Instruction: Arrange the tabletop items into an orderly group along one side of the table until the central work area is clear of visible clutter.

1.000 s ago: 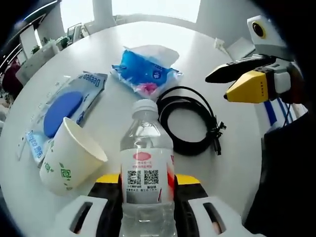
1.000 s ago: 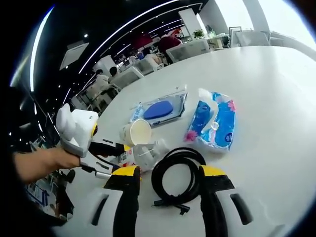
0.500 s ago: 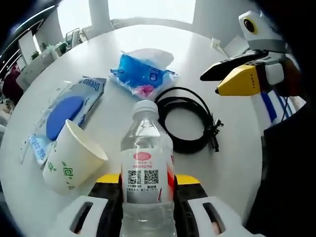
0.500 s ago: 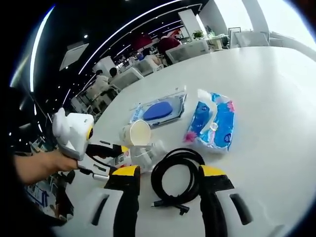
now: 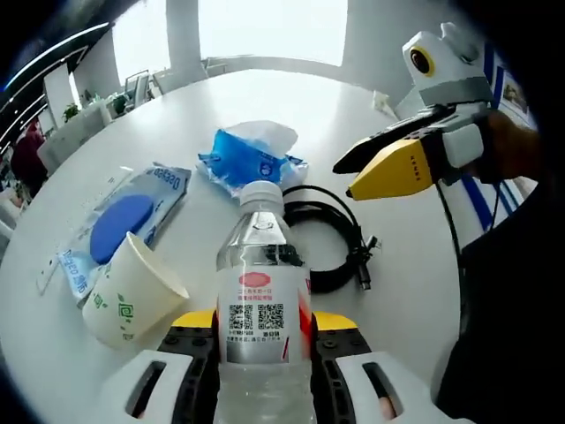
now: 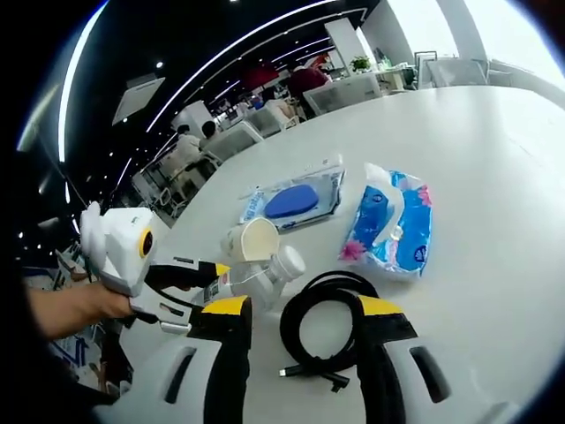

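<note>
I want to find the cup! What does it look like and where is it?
On the round white table, look beside the flat blue packet. The paper cup lies tipped there, next to the water bottle in the left claw. It alone is white with green squares.

Clear glossy plastic bottle point(image 5: 263, 300) (paper label), matt paper cup point(image 5: 131, 300), shiny blue plastic-film tissue pack point(image 5: 250, 156), matt black rubbery cable point(image 5: 331, 238), smooth white table point(image 5: 353, 124).

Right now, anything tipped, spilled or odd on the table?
Paper cup is tipped, mouth up at a slant, beside the water bottle clamped in the left gripper. No spill visible. Black cable stays coiled.
</note>
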Tool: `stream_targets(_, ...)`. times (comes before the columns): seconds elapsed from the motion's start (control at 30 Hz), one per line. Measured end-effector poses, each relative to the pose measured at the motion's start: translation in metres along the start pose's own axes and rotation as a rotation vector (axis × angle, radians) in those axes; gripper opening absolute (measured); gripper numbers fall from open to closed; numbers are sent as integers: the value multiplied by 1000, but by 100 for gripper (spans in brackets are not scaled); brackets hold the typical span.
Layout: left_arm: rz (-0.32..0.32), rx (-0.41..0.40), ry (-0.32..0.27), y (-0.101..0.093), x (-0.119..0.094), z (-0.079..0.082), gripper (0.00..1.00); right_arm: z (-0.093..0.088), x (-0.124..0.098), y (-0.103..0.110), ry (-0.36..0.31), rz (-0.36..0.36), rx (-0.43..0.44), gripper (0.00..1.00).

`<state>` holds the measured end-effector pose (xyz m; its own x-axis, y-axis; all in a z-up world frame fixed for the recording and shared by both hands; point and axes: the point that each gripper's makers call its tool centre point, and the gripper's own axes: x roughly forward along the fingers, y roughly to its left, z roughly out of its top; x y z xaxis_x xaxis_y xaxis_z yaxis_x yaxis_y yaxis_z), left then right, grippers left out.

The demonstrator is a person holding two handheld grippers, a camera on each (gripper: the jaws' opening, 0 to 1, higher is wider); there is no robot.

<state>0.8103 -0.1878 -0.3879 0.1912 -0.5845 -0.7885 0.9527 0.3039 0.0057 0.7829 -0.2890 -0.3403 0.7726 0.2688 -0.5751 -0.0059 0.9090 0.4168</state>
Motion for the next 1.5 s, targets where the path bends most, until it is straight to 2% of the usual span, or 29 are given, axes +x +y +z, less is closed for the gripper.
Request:
stream_targets(0.5,4,-6,-163,-16,-19,13,36,15,8,21,-34,49,-16,36)
stream_targets(0.7,-2,-16,-223,-24,-29,19,36,24,10,29,-74,77,25,33)
stream_targets(0.9,-16,-51,-309,-29,-38,28,36,25,13,36,-72,109,72,32)
stream_targets(1.1,-31,-62,-343,-34,-41,31,36,29,14,43,-85,130,117,26)
stream_targets(1.5,-22,-76,-351,-36,-47,30,36,33,8,56,-101,138,92,21)
